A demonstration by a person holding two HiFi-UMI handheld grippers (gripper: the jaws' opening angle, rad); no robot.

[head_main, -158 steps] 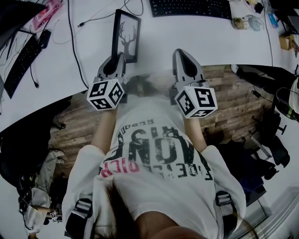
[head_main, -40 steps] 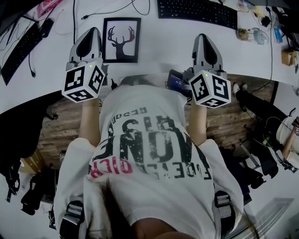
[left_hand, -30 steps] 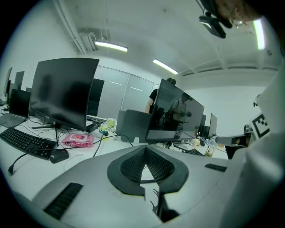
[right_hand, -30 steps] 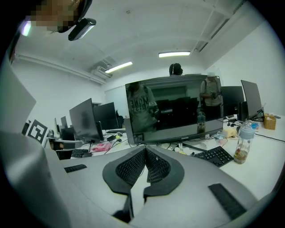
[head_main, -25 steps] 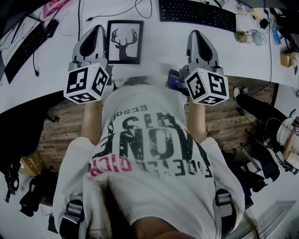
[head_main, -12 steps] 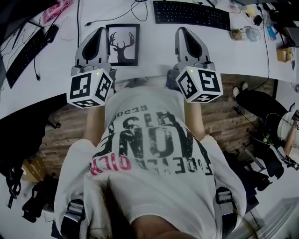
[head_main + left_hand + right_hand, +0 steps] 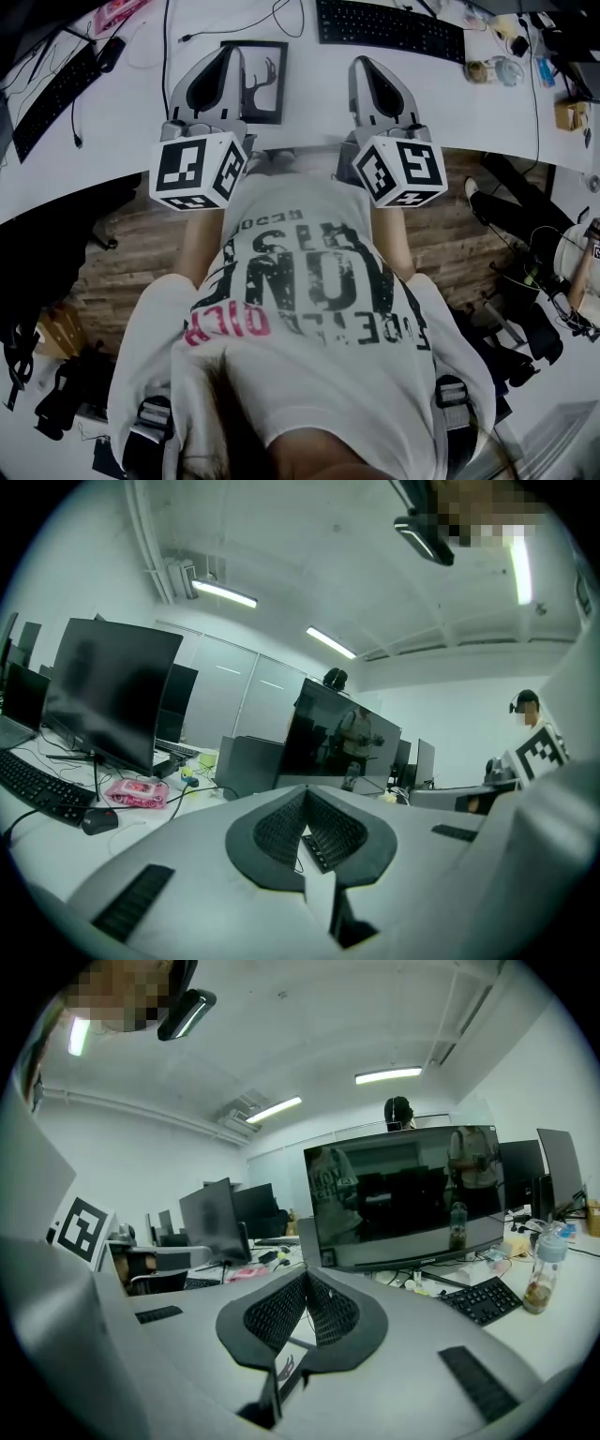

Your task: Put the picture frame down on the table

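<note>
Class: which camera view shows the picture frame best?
The head view: the picture frame lies flat on the table, deer print up, its left edge behind the left gripper. The left gripper view shows none of it. The right gripper view shows at most a sliver between its jaws, too small to tell.

My head camera looks steeply down past my shirt (image 7: 309, 281) onto the left tool (image 7: 225, 52), the right tool (image 7: 363, 64) and the near edge of the worktop (image 7: 314, 89). Each tool camera sits close behind its own jaws and faces almost level across the worktop. Both catch the same big monitor (image 7: 403, 1194), and each shows the other tool's marker cube (image 7: 539, 752) at its edge.
</note>
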